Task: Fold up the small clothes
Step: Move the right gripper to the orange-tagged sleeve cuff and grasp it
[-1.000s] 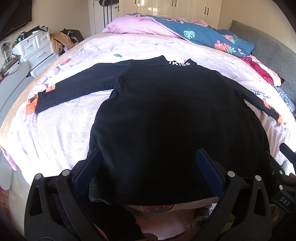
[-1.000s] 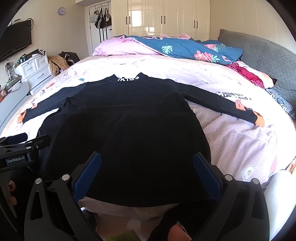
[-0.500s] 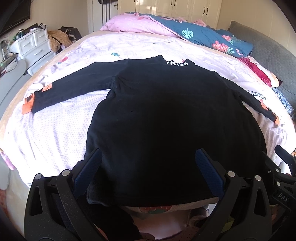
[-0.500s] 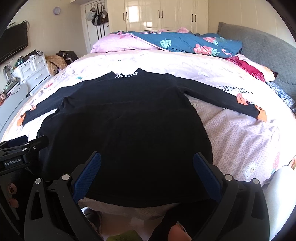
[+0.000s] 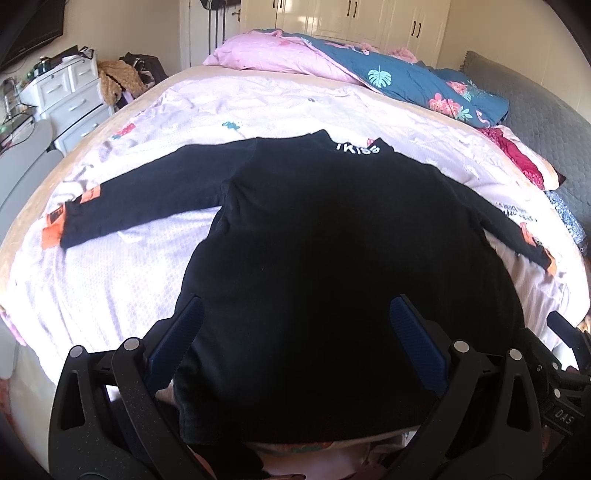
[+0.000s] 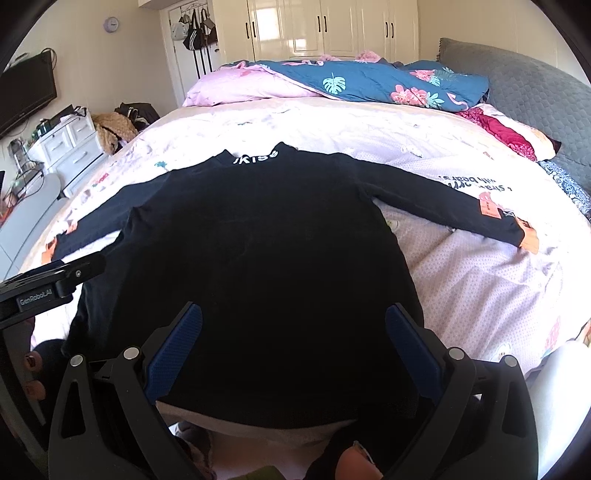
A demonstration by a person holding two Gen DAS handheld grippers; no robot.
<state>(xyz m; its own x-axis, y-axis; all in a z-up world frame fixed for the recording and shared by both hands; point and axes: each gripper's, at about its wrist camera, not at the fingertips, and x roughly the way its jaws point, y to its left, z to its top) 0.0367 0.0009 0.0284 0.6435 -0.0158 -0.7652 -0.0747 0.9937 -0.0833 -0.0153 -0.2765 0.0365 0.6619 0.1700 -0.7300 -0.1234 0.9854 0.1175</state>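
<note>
Glossy cream wardrobe doors (image 6: 332, 29) at 12 o'clock. White drawer chest (image 6: 66, 147) and black wall television (image 6: 26, 92) at 9–10 o'clock. Grey quilted headboard (image 6: 535, 99) at 2 o'clock. Strong sunlight on pale lilac printed bedsheet (image 6: 480, 280).

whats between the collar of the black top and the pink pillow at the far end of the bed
Only bare, wrinkled bedsheet with small printed figures lies between the black top and the pink pillow; the right wrist view shows it best.
</note>
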